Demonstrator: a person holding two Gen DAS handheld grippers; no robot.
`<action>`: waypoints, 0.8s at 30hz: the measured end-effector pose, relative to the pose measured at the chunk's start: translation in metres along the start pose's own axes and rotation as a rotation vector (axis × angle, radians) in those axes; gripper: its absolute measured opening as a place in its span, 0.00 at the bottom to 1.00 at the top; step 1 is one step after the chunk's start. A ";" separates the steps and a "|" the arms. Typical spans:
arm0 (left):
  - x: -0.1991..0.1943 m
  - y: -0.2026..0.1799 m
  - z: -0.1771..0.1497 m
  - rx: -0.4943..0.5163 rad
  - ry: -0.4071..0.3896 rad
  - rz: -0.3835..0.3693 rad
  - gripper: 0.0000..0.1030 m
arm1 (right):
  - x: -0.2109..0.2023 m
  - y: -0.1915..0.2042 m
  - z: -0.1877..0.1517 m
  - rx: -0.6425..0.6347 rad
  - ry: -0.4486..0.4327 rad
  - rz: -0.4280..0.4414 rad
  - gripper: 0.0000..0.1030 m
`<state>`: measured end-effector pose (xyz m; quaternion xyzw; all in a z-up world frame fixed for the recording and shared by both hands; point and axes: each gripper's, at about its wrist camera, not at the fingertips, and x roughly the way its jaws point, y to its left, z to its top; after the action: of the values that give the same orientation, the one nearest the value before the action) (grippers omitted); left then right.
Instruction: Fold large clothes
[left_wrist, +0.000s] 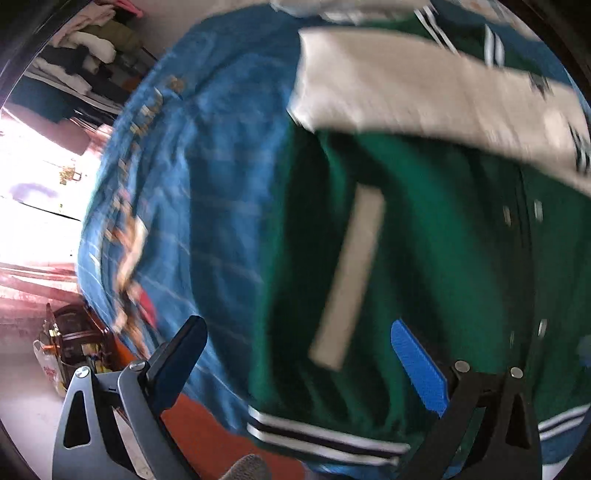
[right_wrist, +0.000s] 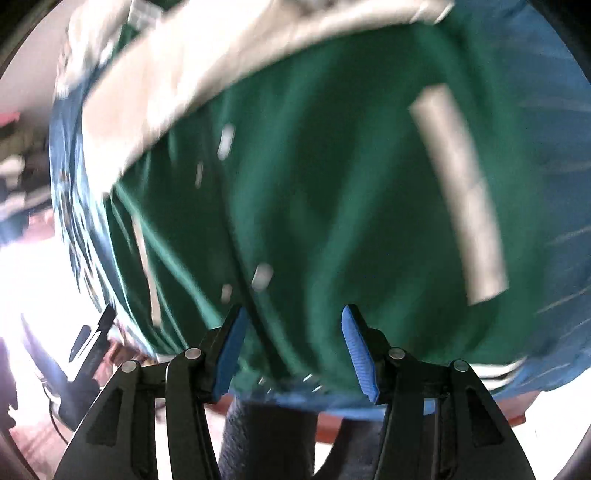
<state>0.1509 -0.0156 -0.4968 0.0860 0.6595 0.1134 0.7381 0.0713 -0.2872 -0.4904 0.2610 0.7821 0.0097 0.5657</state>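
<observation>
A green varsity jacket (left_wrist: 424, 240) with cream sleeves (left_wrist: 424, 85) and a striped hem lies spread on a blue cloth (left_wrist: 207, 192). Its cream pocket strip (left_wrist: 351, 273) shows in the left wrist view. My left gripper (left_wrist: 299, 350) is open just above the jacket's hem edge, holding nothing. In the right wrist view the jacket (right_wrist: 332, 177) fills the frame, with a cream sleeve (right_wrist: 221, 62) across the top and a pocket strip (right_wrist: 461, 192) at right. My right gripper (right_wrist: 291, 343) is open over the jacket's lower front near the snap buttons. Both views are blurred.
The blue cloth covers a red-brown table (left_wrist: 207, 439). Piled clothes (left_wrist: 85, 48) sit at the upper left. A wooden cabinet with a plastic bag (left_wrist: 66, 350) stands on the floor at lower left. Bright window glare (right_wrist: 29, 288) lies to the left.
</observation>
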 end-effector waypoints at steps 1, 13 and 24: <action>0.007 -0.007 -0.007 0.010 0.002 0.007 1.00 | 0.023 0.003 -0.012 0.019 0.025 0.001 0.54; 0.066 -0.044 -0.043 0.111 -0.040 0.004 1.00 | 0.090 0.036 -0.080 0.121 -0.109 -0.160 0.10; 0.073 -0.033 -0.043 0.041 -0.082 -0.083 1.00 | 0.111 0.056 -0.101 0.073 0.042 -0.057 0.29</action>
<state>0.1176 -0.0277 -0.5801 0.0781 0.6338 0.0656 0.7667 -0.0211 -0.1640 -0.5347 0.2588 0.8009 -0.0293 0.5393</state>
